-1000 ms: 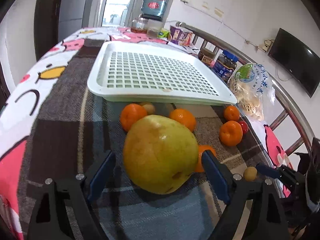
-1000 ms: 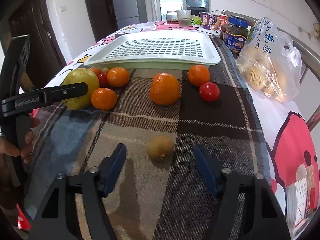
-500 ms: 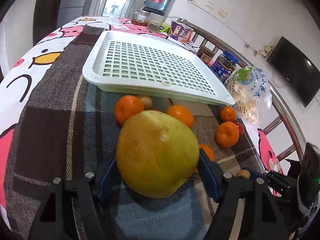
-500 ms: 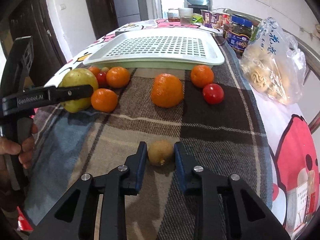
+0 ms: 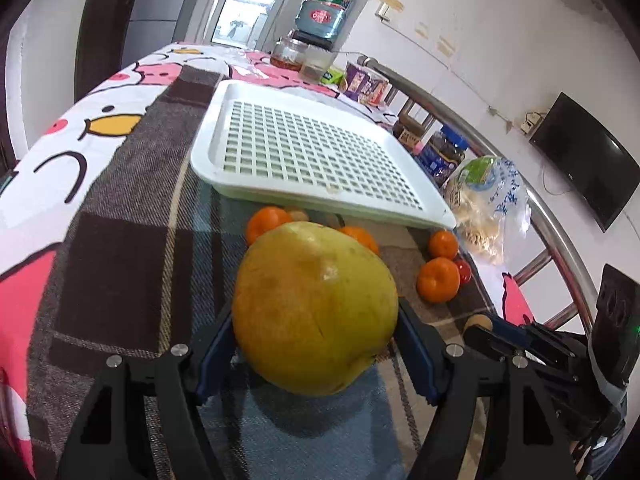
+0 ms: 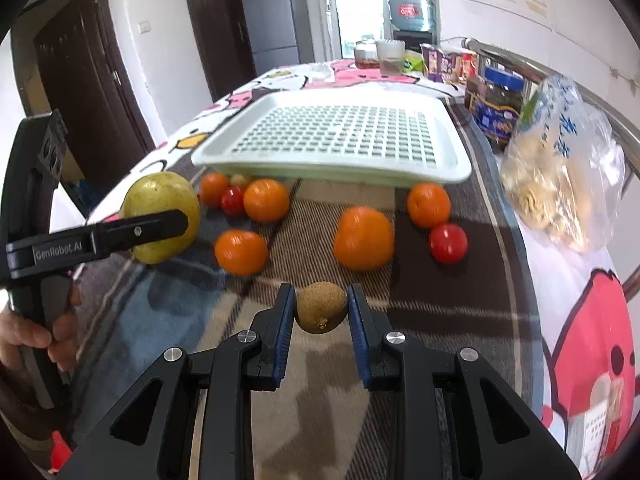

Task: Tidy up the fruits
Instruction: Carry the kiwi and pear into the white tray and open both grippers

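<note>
My left gripper [image 5: 316, 352] is shut on a large yellow-green pear [image 5: 314, 318] and holds it above the cloth; the pear also shows in the right wrist view [image 6: 160, 204]. My right gripper [image 6: 321, 322] is shut on a small brown kiwi [image 6: 321, 307], lifted a little off the table. A white slotted tray [image 5: 316, 156] lies beyond the fruit, also in the right wrist view [image 6: 336, 136]. Several oranges [image 6: 362, 238] and red tomatoes [image 6: 448, 243] lie loose between the grippers and the tray.
A plastic bag of noodles [image 6: 560, 176] and jars [image 6: 496, 110] stand along the right side by a metal rail [image 5: 500, 164]. Snack packs, glass jars [image 5: 288, 54] and a water bottle [image 5: 326, 10] stand behind the tray. The checked cloth [image 5: 120, 248] covers the table.
Both grippers have closed: the left on the pear, the right on the kiwi. Both fruits have risen off the cloth toward the tray.
</note>
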### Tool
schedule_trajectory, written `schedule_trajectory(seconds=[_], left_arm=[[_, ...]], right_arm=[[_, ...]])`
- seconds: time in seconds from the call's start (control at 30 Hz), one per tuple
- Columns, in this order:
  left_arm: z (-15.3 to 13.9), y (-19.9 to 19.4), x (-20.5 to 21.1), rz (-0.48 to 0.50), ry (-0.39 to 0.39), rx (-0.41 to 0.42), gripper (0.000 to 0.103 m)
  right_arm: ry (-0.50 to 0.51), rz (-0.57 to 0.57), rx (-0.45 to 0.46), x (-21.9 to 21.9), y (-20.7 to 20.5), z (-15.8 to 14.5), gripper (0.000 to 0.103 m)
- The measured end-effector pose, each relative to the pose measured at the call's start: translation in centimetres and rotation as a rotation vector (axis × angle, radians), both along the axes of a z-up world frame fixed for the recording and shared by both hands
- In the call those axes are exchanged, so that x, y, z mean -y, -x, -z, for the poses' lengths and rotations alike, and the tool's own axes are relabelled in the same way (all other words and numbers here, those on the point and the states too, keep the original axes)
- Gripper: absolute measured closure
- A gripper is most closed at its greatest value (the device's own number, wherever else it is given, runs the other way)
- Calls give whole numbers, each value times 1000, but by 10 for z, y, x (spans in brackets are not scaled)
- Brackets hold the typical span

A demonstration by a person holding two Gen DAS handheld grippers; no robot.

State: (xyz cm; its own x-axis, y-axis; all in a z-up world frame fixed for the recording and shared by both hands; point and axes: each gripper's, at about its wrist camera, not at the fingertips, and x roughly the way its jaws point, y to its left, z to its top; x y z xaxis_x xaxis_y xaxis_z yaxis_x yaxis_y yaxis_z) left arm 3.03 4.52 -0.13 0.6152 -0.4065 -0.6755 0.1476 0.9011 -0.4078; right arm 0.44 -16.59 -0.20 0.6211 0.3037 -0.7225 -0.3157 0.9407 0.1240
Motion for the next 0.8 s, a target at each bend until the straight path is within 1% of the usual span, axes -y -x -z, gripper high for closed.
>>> schedule_trajectory(seconds=[0.2, 0.33, 0.57, 0.67, 0.8], left_arm=[[-15, -2, 2, 5, 7, 27, 27], [-29, -11, 4, -4, 9, 53, 27], [-44, -50, 13, -29, 12, 72, 27], [-45, -68, 15, -51, 24, 72, 27], [-39, -92, 20, -76, 18, 57, 27]], right_arm=[[-27, -16, 38, -4, -13, -17, 78], [-41, -28, 60, -7, -26, -30, 78], [-87, 2, 91, -4, -71, -51, 78], [-111, 35, 87, 1, -92, -52, 78], [-132, 87, 72, 8, -122, -46, 78]])
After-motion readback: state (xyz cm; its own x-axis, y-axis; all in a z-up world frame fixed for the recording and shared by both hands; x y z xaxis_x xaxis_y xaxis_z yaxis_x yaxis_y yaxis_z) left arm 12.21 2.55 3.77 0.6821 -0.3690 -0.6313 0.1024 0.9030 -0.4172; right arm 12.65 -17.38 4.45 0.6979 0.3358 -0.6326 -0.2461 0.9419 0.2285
